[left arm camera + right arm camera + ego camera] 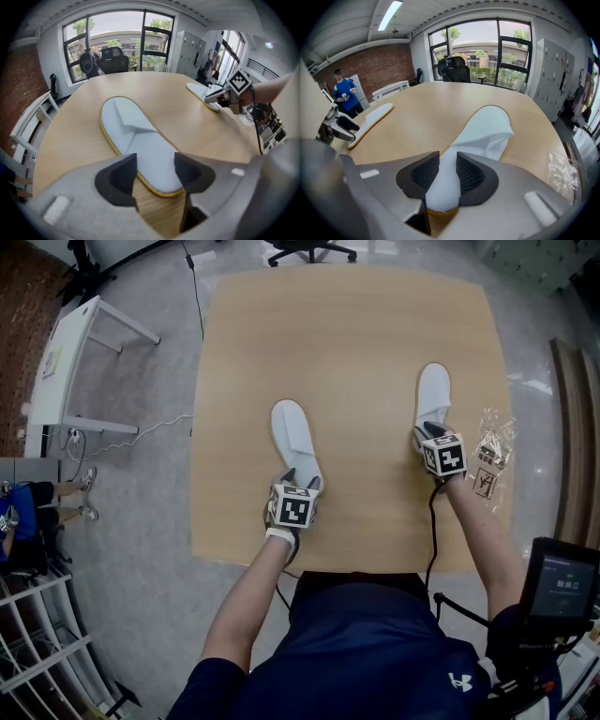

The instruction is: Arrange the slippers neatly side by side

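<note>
Heel of right slipper point(487, 129) is being clamped by right gripper point(443, 171); left gripper point(155, 171), released, is straddling left slipper point(136, 136) heel, flat on table point(347, 343).

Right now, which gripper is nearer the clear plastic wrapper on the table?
Right. The right gripper, jaws shut on the right slipper at its heel, sits just beside the plastic wrapper. The left gripper is farther away, at the left slipper.
</note>
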Action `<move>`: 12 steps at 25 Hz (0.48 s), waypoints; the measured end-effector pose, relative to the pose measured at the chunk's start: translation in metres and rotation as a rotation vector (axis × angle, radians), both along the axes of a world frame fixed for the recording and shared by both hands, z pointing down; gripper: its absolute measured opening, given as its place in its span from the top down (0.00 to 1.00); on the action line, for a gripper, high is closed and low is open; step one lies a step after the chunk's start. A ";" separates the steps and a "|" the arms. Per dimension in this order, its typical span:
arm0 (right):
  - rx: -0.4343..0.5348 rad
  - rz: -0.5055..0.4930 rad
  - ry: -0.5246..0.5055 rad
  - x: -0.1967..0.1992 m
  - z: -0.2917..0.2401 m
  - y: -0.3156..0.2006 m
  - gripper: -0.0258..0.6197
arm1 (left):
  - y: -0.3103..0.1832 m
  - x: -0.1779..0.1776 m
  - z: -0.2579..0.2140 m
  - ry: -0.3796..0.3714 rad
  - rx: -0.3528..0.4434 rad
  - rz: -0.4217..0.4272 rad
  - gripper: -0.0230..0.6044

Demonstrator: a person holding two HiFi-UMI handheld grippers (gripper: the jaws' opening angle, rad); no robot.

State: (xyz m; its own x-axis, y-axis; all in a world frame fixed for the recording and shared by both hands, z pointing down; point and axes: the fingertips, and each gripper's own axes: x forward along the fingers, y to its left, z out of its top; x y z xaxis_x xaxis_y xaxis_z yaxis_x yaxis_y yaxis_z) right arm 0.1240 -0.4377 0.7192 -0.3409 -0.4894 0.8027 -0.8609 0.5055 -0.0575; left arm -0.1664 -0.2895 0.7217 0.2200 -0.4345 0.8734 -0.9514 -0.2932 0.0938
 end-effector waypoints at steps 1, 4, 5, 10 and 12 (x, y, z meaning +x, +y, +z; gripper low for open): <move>-0.003 -0.016 0.000 -0.003 0.002 0.006 0.77 | 0.000 0.002 -0.001 -0.006 0.002 0.007 0.56; -0.011 -0.045 -0.001 -0.012 0.002 0.023 0.77 | -0.002 0.009 -0.006 -0.014 0.021 0.038 0.56; -0.012 -0.052 -0.001 -0.015 0.002 0.029 0.77 | -0.001 0.011 -0.007 -0.012 0.022 0.045 0.56; -0.015 -0.076 -0.013 -0.033 -0.006 0.053 0.77 | 0.000 0.024 -0.009 -0.007 0.030 0.083 0.56; -0.016 -0.089 -0.018 -0.039 -0.004 0.063 0.77 | 0.001 0.030 -0.007 -0.003 0.031 0.102 0.56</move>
